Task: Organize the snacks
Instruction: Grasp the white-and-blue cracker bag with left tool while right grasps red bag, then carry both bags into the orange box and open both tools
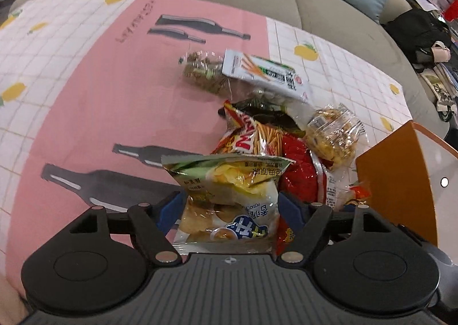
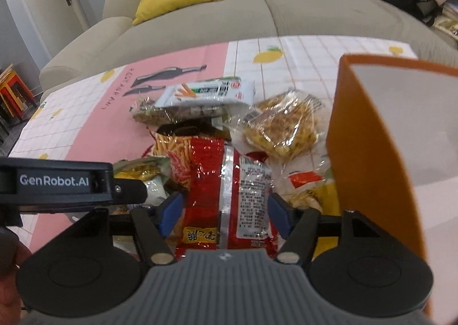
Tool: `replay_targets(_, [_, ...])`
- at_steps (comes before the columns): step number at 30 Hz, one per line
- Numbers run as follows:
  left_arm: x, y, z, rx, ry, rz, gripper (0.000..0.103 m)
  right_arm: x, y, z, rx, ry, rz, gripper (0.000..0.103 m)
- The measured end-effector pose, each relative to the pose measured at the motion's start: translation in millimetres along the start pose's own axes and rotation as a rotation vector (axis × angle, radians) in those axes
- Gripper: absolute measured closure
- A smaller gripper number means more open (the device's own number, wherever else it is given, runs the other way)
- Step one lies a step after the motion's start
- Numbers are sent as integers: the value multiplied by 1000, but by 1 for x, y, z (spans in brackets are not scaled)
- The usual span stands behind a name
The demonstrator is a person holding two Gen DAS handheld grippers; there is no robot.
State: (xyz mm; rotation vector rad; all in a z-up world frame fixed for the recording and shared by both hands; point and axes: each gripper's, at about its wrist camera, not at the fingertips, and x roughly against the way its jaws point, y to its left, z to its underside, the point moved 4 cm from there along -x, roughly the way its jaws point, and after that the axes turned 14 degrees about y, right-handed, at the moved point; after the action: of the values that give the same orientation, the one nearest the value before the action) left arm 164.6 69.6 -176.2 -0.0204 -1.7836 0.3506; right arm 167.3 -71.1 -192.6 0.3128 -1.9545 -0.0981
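Note:
Several snack packets lie heaped on the tablecloth [image 1: 86, 101]. My left gripper [image 1: 230, 206] stands open astride a yellow-green potato chip bag [image 1: 234, 181], its blue pads beside the bag's edges. My right gripper [image 2: 224, 209] is open over a red foil bag [image 2: 211, 170], also visible as the red foil bag [image 1: 297, 170] in the left wrist view; the bag lies between its pads. One of the left gripper's fingers [image 2: 128, 187] shows at the left of the right wrist view, by the chip bag [image 2: 143, 170]. Behind lie a stick-snack bag [image 1: 252, 139], a clear bag of yellow snack [image 2: 280, 130] and a white packet [image 2: 209, 93].
An orange box [image 2: 366, 153] with a white inside stands close to the right of the pile, also seen as the orange box [image 1: 400, 181]. A beige sofa [image 2: 257, 15] with yellow and blue cushions runs along the table's far side. Bare pink cloth lies to the left.

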Motion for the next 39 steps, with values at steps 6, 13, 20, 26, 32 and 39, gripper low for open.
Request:
replay_targets(6, [-16,4,-4,-12,2,-5,7,-21,-6,1,-17,31,-16,30])
replay_targets(13, [-19,8,-2,-2,5,23,12,-29,-2,5,17,14,-3,29])
replay_targets(20, [-11,6,0,-20,-9,10,27,-24,2,7,60,-7,29,33])
replay_targets(26, [8,8,5,-31,-37,15,42,-10,3,7,64,-35,20,33])
replay_targets(32, [38,4,9,-54,-94,23,44,13,4,7,66,-70,-22,33])
replay_targets(39, [75,-8,18,-93,-149,19,44,57,6,7,48,-124,-66,33])
